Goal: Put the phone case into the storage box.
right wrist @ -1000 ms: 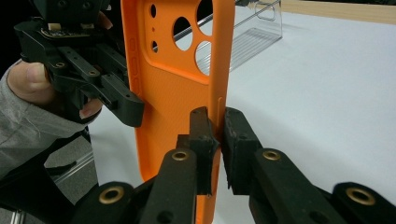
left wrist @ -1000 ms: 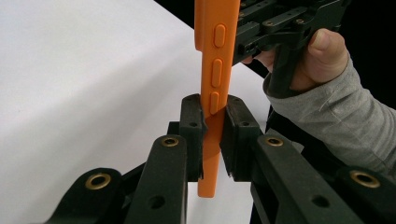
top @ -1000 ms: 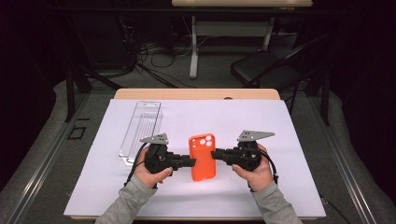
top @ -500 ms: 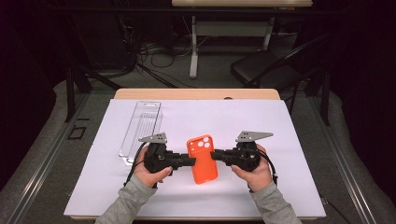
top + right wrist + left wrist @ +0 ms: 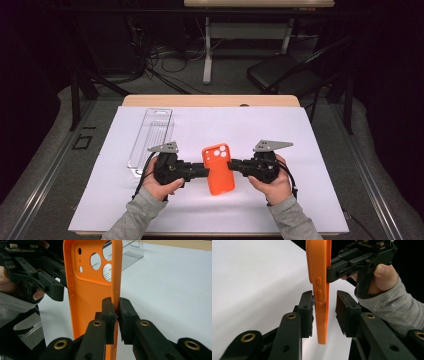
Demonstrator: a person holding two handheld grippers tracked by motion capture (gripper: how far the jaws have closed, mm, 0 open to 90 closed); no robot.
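An orange phone case [image 5: 219, 169] is hanging just above the white sheet [image 5: 310, 150] that is covering the worktop [image 5: 210, 100], near its front middle, between the person's two hands. In the high view its camera cut-outs are pointing toward the far edge.

The right tongs [image 5: 115, 305] are pinching one long rim of the case — in the right gripper view the two black pads are pressing on either side of that thin orange wall, nearly closed, with the hollow inside of the case facing the camera. In the high view the right tongs [image 5: 235, 164] are coming in from the right side, level with the upper half of the case.

The left tongs [image 5: 325, 306] have just been opening. In the left gripper view the button edge of the case is standing between the jaws: one pad is lying against or just beside the orange side, while the other is standing clearly apart from it, so nothing is being squeezed there. In the high view the left tongs [image 5: 204, 171] are sitting at the case's left edge.

A clear plastic box [image 5: 151, 134] is lying on the sheet, well apart — beyond the left hand [image 5: 159, 184].
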